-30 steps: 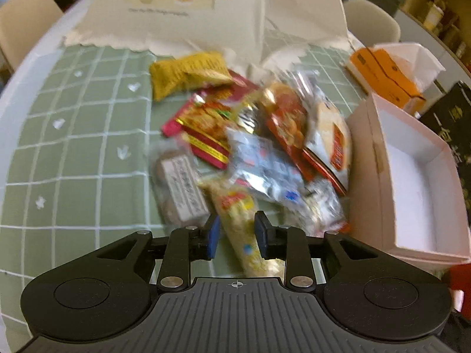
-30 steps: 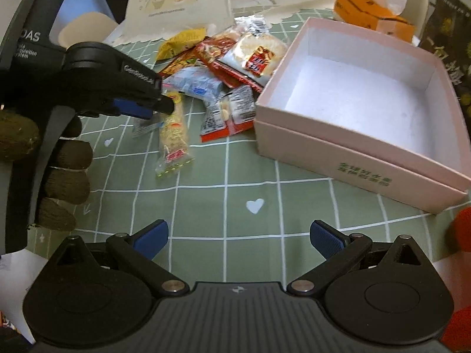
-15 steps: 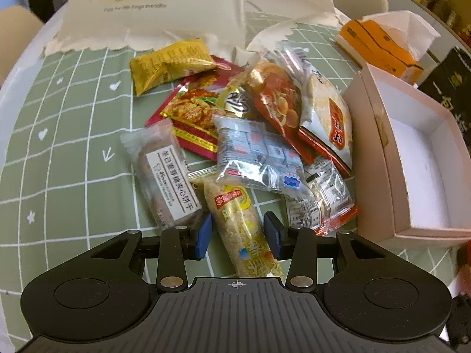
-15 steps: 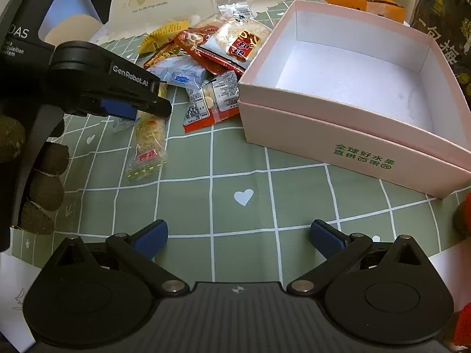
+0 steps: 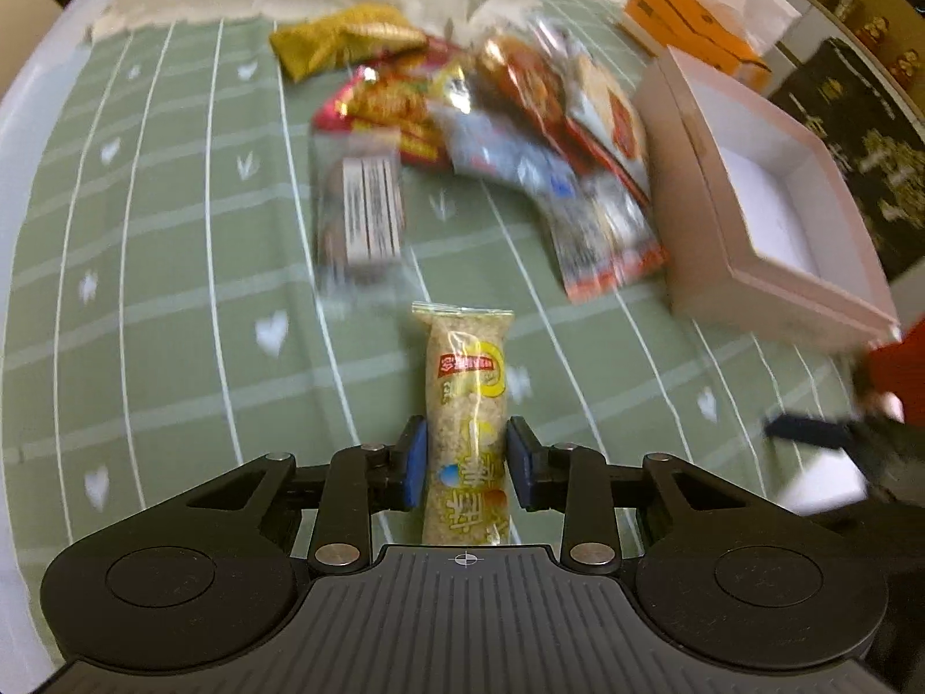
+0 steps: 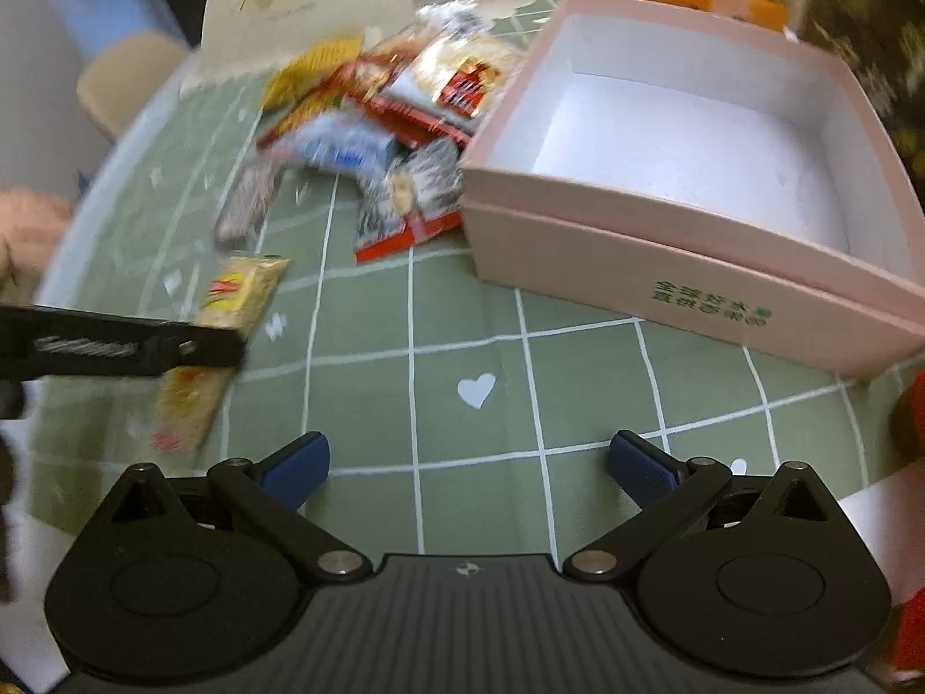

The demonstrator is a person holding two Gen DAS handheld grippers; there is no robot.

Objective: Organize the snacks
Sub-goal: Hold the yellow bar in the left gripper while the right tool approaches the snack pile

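Observation:
My left gripper (image 5: pixel 467 460) is shut on a long yellow snack bar (image 5: pixel 467 381) and holds it above the green checked tablecloth, away from the snack pile (image 5: pixel 497 133). The same bar (image 6: pixel 231 312) shows in the right wrist view, clamped by the left gripper's black fingers (image 6: pixel 144 344). The open pink box (image 6: pixel 694 173) with a white inside stands at the right, also in the left wrist view (image 5: pixel 780 214). My right gripper (image 6: pixel 468 462) is open and empty, low over the cloth in front of the box.
A brown wrapped bar (image 5: pixel 364 214) lies apart from the pile. A cream paper bag (image 6: pixel 300 0) stands at the back. An orange carton (image 5: pixel 694 34) and a dark package (image 5: pixel 867 156) sit beyond the box. A red object (image 6: pixel 913 405) is at the right edge.
My left gripper has closed on the yellow snack bar and pulled it back out of the pile, toward the near edge. The right gripper stayed open and shifted slightly.

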